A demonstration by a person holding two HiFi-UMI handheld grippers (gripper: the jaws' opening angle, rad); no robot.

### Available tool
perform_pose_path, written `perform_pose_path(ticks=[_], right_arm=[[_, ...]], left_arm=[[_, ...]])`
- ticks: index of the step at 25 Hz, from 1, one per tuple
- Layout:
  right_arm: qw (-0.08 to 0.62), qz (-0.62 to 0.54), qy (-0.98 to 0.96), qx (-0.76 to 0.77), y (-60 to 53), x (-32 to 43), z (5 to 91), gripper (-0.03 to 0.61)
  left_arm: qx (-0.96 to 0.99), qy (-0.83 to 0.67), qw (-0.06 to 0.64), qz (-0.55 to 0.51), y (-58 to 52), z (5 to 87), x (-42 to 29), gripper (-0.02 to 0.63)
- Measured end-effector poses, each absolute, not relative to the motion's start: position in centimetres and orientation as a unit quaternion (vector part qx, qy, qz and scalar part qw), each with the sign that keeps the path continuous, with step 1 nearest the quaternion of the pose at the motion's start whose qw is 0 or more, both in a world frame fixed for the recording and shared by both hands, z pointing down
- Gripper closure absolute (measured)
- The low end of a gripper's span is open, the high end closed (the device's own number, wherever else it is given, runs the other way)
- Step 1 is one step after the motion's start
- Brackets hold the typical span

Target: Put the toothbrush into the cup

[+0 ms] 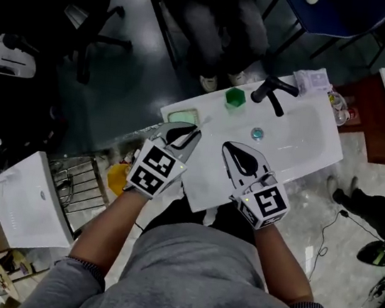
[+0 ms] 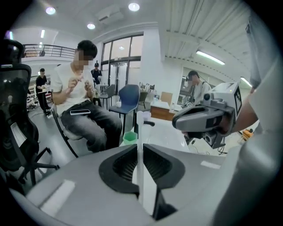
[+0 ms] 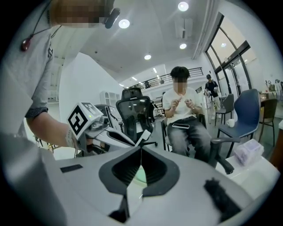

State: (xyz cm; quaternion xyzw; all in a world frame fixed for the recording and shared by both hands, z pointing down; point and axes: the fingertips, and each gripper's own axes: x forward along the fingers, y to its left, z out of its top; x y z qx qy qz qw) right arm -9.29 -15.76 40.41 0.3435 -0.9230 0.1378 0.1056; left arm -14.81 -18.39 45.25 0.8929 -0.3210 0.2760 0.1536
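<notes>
Left tongs [image 2: 139, 148] clamp the toothbrush [image 2: 139, 128], its shaft sticking out ahead. Right tongs [image 3: 140, 149] are pinched together, empty. The green cup [image 1: 235, 97] sits on the sink [image 1: 308, 145] rim beside the tap [image 1: 273, 91]. Best move: centre the brush over the cup, tip it upright, lower, then release.

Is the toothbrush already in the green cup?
No, the toothbrush is clamped in the left hand-held gripper, clear of the green cup.
</notes>
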Motion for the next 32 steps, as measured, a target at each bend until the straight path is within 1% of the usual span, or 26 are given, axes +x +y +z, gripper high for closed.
perform_pose_path(ticks=[9,17,23,32], right_arm=[[0.077,0.124,-0.923,0.356,-17.1,-8.6,37.4,0.563],[0.059,0.119,-0.925,0.357,-19.9,-7.0,36.7,0.563],[0.049,0.109,-0.923,0.365,-22.3,-5.5,36.8,0.563],[0.033,0.103,-0.911,0.398,-25.6,-3.1,37.6,0.563]], left_arm=[[0.918,-0.355,0.105,0.141,-19.9,39.1,-13.8,0.565],[0.921,-0.379,0.082,0.044,-22.9,36.4,-11.8,0.565],[0.918,-0.392,0.054,0.008,-25.1,36.2,-10.1,0.565],[0.917,-0.398,0.037,0.001,-27.5,37.4,-7.7,0.569]])
